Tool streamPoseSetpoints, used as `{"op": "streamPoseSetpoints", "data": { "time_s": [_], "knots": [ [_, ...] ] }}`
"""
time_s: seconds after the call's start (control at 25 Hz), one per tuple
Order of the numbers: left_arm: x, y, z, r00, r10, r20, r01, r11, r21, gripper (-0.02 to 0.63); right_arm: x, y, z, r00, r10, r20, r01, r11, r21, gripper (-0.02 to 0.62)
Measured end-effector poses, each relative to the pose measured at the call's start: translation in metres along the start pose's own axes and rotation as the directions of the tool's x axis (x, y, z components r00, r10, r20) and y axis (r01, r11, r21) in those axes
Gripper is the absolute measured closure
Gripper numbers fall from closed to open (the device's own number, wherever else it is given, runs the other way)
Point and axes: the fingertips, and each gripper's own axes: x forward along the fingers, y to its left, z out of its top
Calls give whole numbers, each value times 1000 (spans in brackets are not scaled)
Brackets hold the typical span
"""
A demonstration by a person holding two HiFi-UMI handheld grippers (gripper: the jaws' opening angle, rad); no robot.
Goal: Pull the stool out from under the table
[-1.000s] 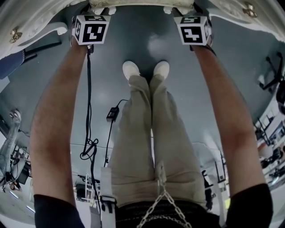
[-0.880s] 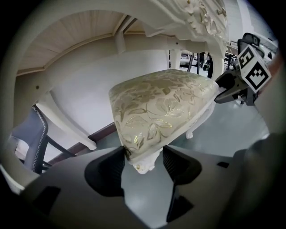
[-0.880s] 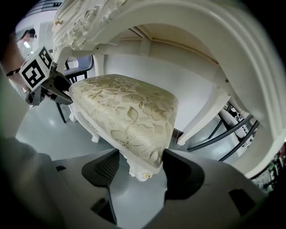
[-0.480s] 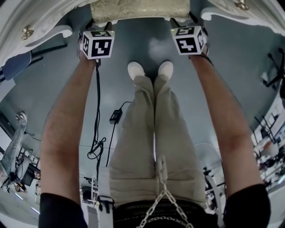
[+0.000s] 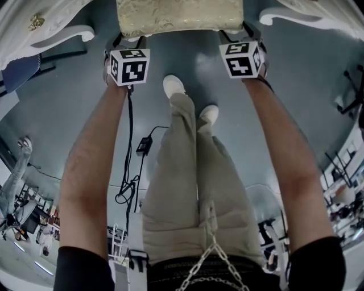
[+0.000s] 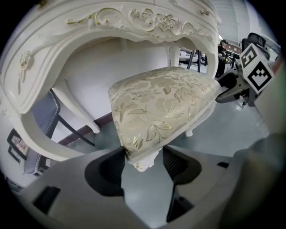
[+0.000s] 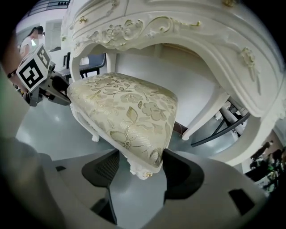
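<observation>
The stool (image 5: 179, 16) has a cream, gold-flowered cushion and white carved legs. It stands at the top of the head view, between the two ends of the white ornate table (image 5: 40, 28). My left gripper (image 5: 126, 41) holds the stool's near left corner and my right gripper (image 5: 245, 34) its near right corner. In the left gripper view the jaws are closed on the cushion's carved corner (image 6: 140, 159), with the table's arch (image 6: 134, 22) above the seat. In the right gripper view the jaws clamp the other corner (image 7: 143, 167) of the stool (image 7: 125, 109).
The person's legs and white shoes (image 5: 173, 85) stand on the grey floor just in front of the stool. A black power adapter (image 5: 141, 146) with its cable lies on the floor at left. A blue-grey chair (image 6: 44, 120) stands beside the table.
The stool has slid toward the person, showing more of its seat from under the table. Both grippers came back with it. One foot has stepped back.
</observation>
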Motion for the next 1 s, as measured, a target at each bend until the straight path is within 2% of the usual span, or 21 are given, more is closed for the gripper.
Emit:
{"op": "streamPoseSetpoints", "data": {
  "time_s": [0.56, 0.84, 1.0],
  "knots": [
    [-39, -44, -74, 997, 14, -77, -17, 999, -41, 337, -37, 37, -57, 997, 81, -17, -82, 996, -45, 301],
    [-48, -56, -103, 994, 13, -107, -16, 1000, -26, 337, -49, 57, -84, 992, 117, -53, -119, 992, -30, 302],
    [-50, -51, -106, 996, 11, -93, -11, 1000, 8, 337, -45, 59, -84, 988, 139, -67, -142, 989, -49, 301]
  ]
}}
